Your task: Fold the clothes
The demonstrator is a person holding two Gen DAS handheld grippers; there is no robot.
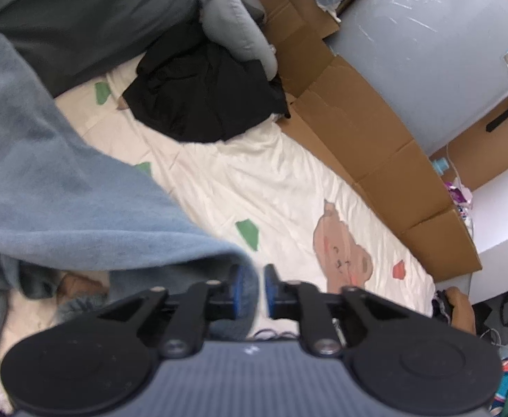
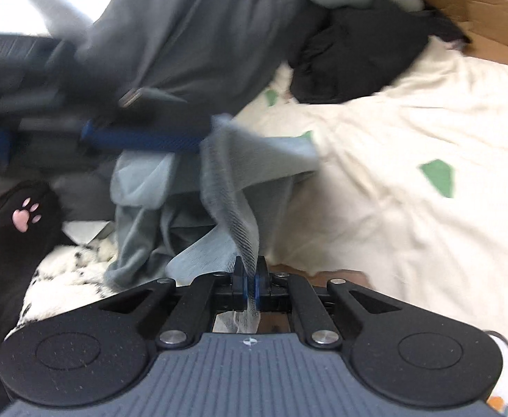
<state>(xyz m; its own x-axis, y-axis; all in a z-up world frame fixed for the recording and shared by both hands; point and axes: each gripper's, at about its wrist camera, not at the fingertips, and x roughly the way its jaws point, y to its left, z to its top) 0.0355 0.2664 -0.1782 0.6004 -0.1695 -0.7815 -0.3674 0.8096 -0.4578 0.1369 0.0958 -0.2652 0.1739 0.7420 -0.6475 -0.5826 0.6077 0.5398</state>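
Right wrist view: the blue-grey garment [image 2: 229, 160] is hanging above the bed, stretched between both claws. The right claw [image 2: 250, 279] is pinching a ribbed edge of this garment, pads pressed together on the fabric. The left claw [image 2: 198, 139] is appearing blurred at upper left, meeting the garment's other end.

Left wrist view: the same garment [image 1: 63, 187] is draping from the left and covering the left pad of the left claw [image 1: 253, 286]. A narrow gap is showing between the blue pads; whether fabric is clamped cannot be told.

Below, the cream bed sheet [image 1: 254, 180] with a bear print is lying wrinkled. A black garment [image 1: 205, 93] and a grey garment [image 1: 233, 17] are piled at its far end, beside flattened cardboard [image 1: 358, 132].
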